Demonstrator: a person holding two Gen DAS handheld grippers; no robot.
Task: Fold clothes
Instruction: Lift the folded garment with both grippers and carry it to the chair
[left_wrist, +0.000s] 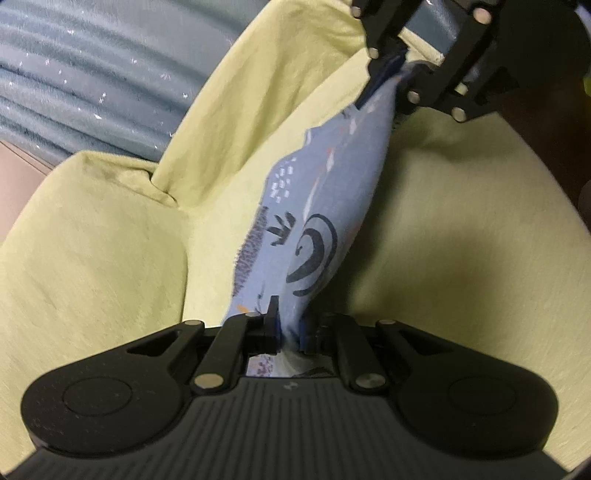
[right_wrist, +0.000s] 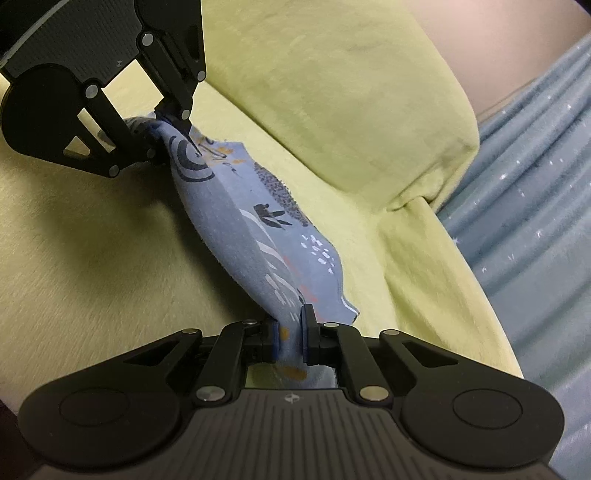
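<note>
Small blue printed garment, thin knit with spirals, dashes and a speckled patch, hangs stretched between the two grippers above a yellow-green sofa seat. It looks light and limp: the middle twists and bunches into a rope-like band, one loose edge flaps free toward the backrest cushion, and it appears to clear the seat, casting a shadow below. Left gripper is closed down narrow, cloth pinched between its pads at one end; right gripper likewise closed on the opposite end, a fold of fabric bulging behind the jaws. In each view the other gripper shows at the far end of the cloth. Judgement: fabric soft, no stiffness, little risk of damage, but bunched grips could slip or hide which layer is held. Better hold would be at flat corners or a hem, pulled apart until the twist opens. Laying it on the seat needs slack released evenly. Blue-grey ribbed blanket lies beyond the sofa, not involved.
</note>
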